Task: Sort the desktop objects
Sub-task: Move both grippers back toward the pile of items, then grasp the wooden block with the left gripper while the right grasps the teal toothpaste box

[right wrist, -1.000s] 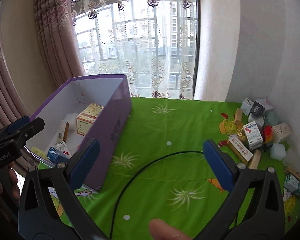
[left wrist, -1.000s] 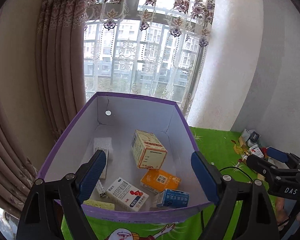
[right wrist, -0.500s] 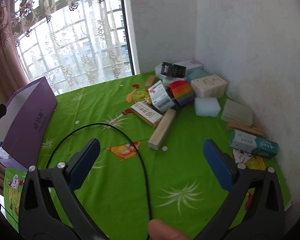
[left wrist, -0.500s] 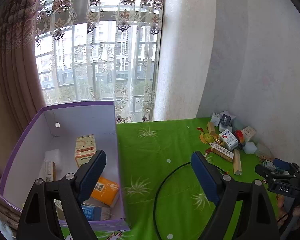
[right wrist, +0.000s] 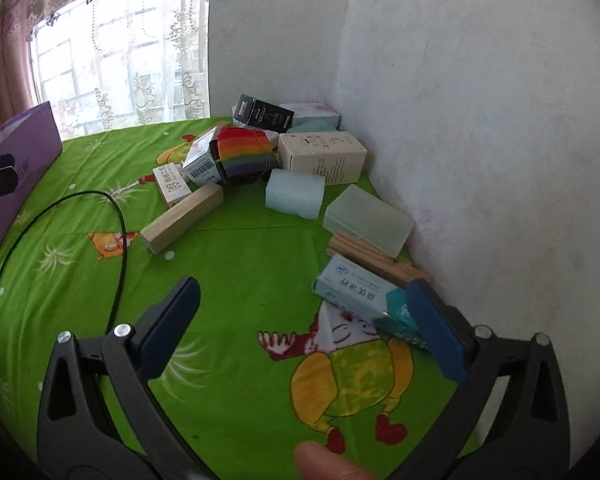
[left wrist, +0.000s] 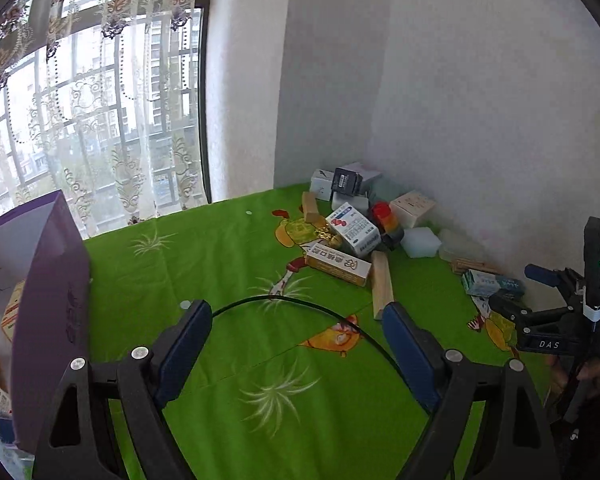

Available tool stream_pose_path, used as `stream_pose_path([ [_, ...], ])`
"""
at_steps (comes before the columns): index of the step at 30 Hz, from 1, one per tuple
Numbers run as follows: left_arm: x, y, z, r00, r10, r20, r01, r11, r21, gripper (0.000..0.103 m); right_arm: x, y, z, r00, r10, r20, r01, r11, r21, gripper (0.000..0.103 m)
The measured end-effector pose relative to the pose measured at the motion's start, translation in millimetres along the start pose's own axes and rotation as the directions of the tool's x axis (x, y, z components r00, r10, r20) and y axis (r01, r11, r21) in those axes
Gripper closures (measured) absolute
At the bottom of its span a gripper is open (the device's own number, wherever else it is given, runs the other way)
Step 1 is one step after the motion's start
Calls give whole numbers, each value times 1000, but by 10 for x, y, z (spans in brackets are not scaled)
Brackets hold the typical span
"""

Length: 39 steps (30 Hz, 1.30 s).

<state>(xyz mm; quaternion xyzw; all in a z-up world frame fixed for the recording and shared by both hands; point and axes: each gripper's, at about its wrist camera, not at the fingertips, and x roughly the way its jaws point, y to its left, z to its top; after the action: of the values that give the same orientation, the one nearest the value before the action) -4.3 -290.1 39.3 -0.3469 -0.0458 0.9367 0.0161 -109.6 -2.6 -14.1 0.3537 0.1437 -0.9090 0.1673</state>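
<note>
A fresh pick is being approached. The right gripper (right wrist: 300, 322) is held spread and empty, its right pad just beside the teal box (right wrist: 360, 294) at the cloth's right edge. The left gripper (left wrist: 298, 340) is spread, empty, near the purple bin (left wrist: 48, 320). Next, the box must be straddled and pinched.

Right wrist view, counted: one purple box (right wrist: 18, 152) at the left edge, two loose wooden blocks (right wrist: 182, 218), one rainbow-striped block (right wrist: 244, 152), one white foam block (right wrist: 295, 193), one translucent plastic case (right wrist: 368, 220), one black cable (right wrist: 116, 240).
</note>
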Motion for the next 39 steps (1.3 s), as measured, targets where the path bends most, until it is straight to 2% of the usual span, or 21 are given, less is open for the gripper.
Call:
stream_pose_path([
  [4,249,-286,3,998,-63,-28,64,997,41,15,159,-196,-27,997,54,-54,-57,997,-57,1],
  [7,454,-462,2,994,-90,-57,94,993,69,16,267,-248,-25,994,74,-81,-83,991,-106,13],
  [9,587,-552,0,992,-102,-76,108,991,82,16,371,-258,-21,989,103,-110,-118,983,-141,14],
  [13,801,-664,-19,986,-123,-111,133,987,91,16,570,-294,-28,984,52,-169,-88,973,-214,14],
  [16,907,-715,-33,983,-134,-127,147,984,99,16,665,-380,-14,977,29,-210,-71,978,-198,15],
  [19,1015,-744,-26,980,-146,-139,159,983,92,16,746,-472,-76,960,1,-279,-49,985,-165,35],
  [22,1095,-793,-22,978,-151,-145,167,980,106,16,746,-558,-131,952,50,-301,-83,992,-96,42],
  [24,1153,-839,-17,977,-153,-148,171,978,119,17,748,-586,-139,949,58,-310,-85,994,-76,43],
  [26,1230,-900,-15,977,-149,-156,171,976,138,26,743,-598,-152,951,53,-304,-65,997,-29,44],
  [27,1290,-930,-11,975,-143,-173,169,975,147,38,717,-575,-169,954,37,-297,-45,999,-18,46],
  [28,1350,-956,-15,973,-133,-189,164,974,157,50,683,-547,-187,957,25,-290,-29,1000,-11,51],
  [30,1469,-992,-31,971,-106,-216,143,976,166,57,626,-513,-238,962,12,-274,1,999,47,54],
  [32,1563,-1034,-55,970,-76,-229,122,974,192,66,555,-411,-301,967,-38,-251,53,997,54,57],
  [34,1615,-1027,-81,972,-40,-231,89,975,202,80,472,-332,-358,971,-37,-235,61,993,98,59],
  [37,1598,-999,-84,975,-40,-219,87,974,209,84,359,-183,-443,975,-62,-213,91,988,125,65],
  [39,1564,-980,-90,974,-45,-221,91,975,204,84,267,-95,-500,979,-39,-200,74,982,173,66],
])
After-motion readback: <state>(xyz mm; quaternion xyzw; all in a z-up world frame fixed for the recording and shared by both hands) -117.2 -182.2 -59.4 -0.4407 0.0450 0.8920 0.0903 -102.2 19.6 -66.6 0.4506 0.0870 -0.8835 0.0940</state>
